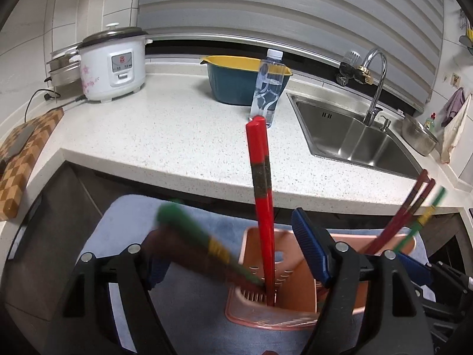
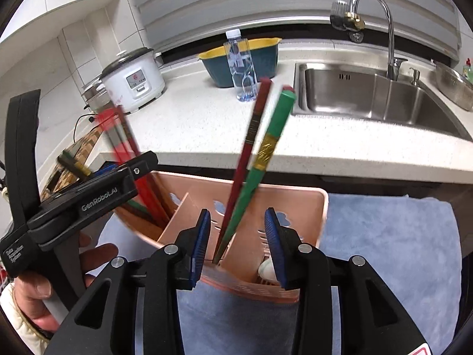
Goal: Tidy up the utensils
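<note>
Pink plastic utensil holder (image 2: 295, 207), slotted walls w/ inner dividers, sits on a soft blue towel (image 2: 384, 236) just below the speckled stone counter (image 1: 177, 136). Right gripper (image 2: 238, 245): ribbed blue pads (image 2: 273, 236) released, standing either side of the holder's middle compartment; a green chopstick (image 2: 266, 153) w/ gold band and a dark red chopstick (image 2: 251, 139) lean up between them, touching neither pad. Left gripper (image 1: 233, 251) over the holder's other end, jaws spread wide, gripping nothing; glossy bright red chopsticks (image 1: 261, 183) stand upright in that compartment between its pads, a blurred green one (image 1: 201, 239) tilted beside them. White spoon (image 2: 266, 269) in the compartment by the right pad.
</note>
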`<control>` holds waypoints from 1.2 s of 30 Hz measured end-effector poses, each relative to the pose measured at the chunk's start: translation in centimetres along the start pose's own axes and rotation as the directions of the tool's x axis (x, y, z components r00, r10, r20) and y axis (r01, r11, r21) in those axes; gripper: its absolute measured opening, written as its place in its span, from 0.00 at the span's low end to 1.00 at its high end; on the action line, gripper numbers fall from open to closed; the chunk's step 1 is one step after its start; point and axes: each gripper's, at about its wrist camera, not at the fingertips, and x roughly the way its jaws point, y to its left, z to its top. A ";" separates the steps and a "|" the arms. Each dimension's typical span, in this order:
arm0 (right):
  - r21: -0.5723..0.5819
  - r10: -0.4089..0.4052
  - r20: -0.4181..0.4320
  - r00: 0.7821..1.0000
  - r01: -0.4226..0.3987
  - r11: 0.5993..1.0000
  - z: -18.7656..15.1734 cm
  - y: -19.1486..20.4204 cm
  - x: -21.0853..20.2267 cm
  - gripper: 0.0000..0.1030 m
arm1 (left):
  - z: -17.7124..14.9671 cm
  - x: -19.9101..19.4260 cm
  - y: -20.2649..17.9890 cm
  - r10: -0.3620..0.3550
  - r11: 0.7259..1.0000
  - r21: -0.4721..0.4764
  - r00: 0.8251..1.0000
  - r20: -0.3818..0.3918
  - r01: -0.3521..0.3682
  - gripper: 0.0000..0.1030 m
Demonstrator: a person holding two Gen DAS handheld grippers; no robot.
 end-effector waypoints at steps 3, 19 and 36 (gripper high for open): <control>-0.004 -0.002 -0.005 1.000 0.002 1.000 0.5 -0.1 0.4 0.36 | 0.2 -0.1 0.1 -0.002 1.000 -0.003 1.000 0.005 0.002 0.69; -0.014 -0.004 0.013 1.000 0.005 1.000 1.7 -0.3 0.6 0.37 | 0.0 -2.4 1.3 -0.019 1.000 -0.017 0.999 0.039 0.020 0.71; -0.027 0.017 -0.002 1.000 -0.017 1.000 1.4 -0.1 0.6 0.37 | 3.2 -3.1 -0.6 -0.003 1.000 0.024 0.990 0.138 -0.001 0.82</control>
